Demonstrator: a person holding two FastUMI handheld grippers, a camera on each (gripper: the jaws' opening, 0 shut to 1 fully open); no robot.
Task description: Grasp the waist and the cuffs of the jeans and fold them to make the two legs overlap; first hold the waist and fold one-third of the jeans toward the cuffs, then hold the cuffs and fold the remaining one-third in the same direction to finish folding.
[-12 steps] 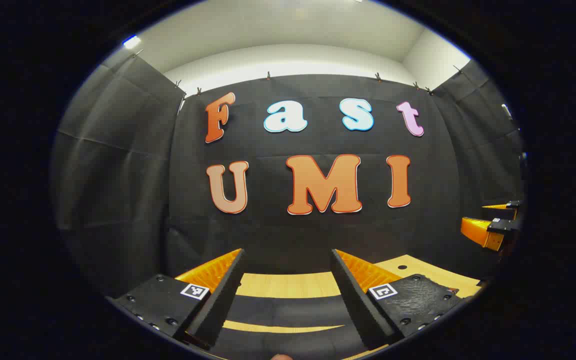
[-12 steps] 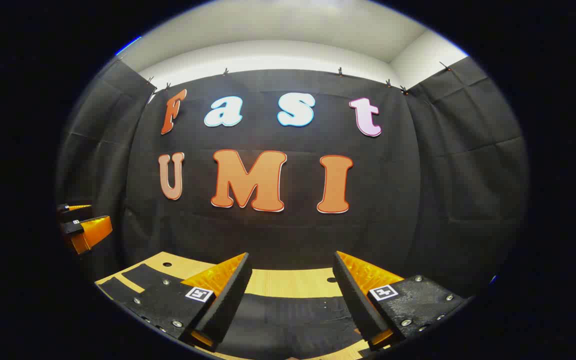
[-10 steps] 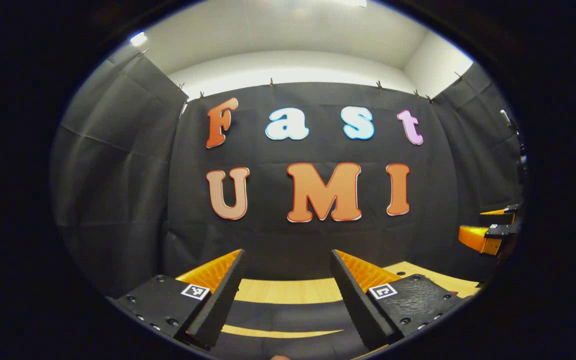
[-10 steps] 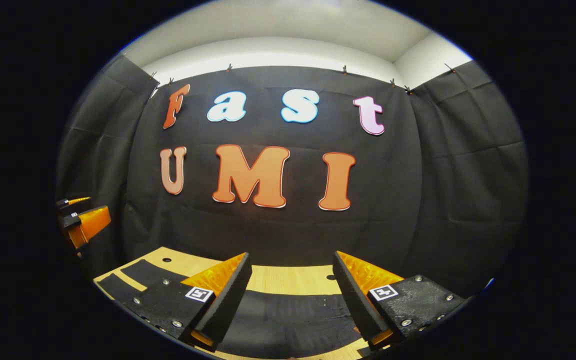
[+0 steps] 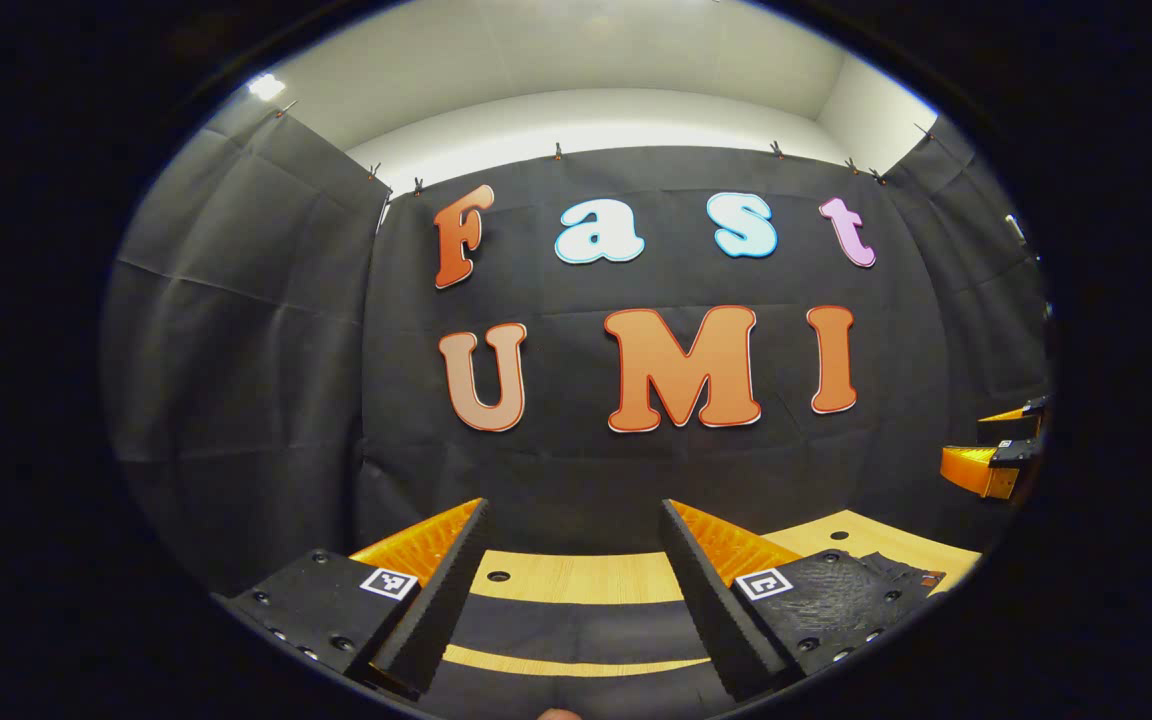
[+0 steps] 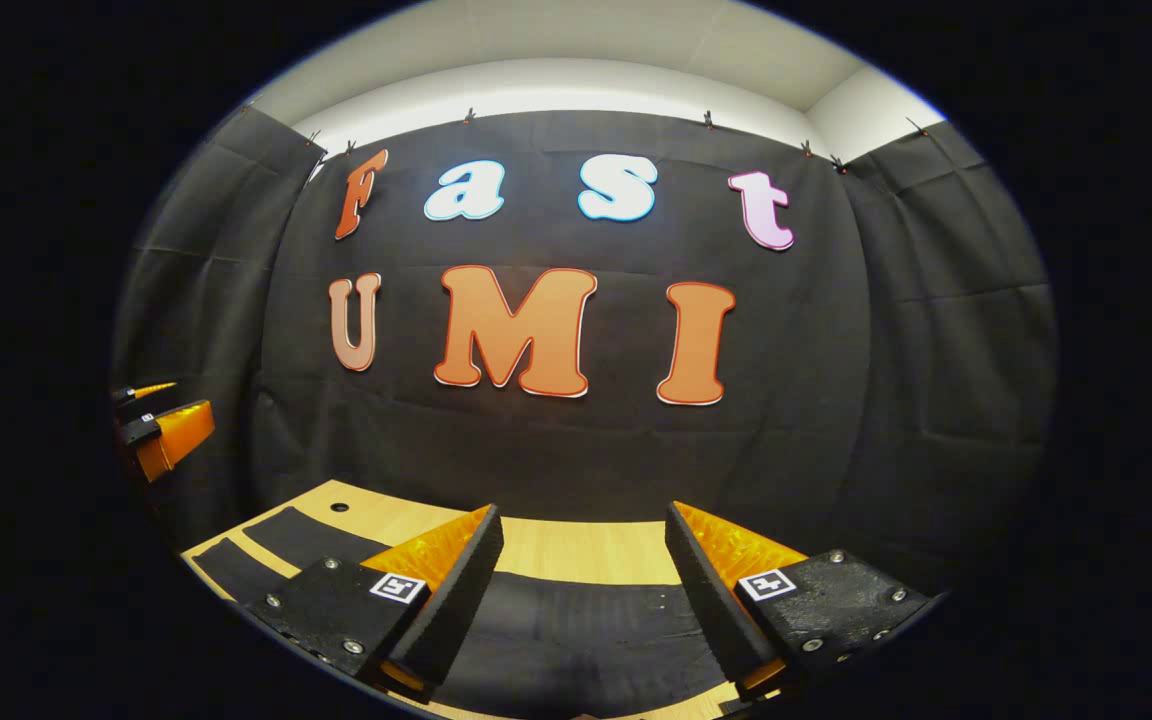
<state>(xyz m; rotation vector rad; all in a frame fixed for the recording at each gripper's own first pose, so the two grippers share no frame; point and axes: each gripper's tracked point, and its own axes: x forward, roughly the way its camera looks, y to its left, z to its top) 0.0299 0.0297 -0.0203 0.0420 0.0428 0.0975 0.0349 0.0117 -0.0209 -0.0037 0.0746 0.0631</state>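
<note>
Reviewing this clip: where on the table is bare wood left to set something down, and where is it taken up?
Bare wood runs as a strip along the table between the black jeans and the booth wall, and as a narrow band between the two jeans legs. Nearer both open grippers, left gripper and right gripper, the jeans crowd the surface.

Pale wooden table (image 5: 576,578): smooth, light grain, matt. Dark black denim jeans (image 6: 576,640): coarse woven cloth, matt. Left gripper (image 5: 573,590) and right gripper (image 6: 584,595): glossy ribbed orange plastic fingers faced with matt black foam pads (image 5: 706,590); bodies textured black plastic.
</note>
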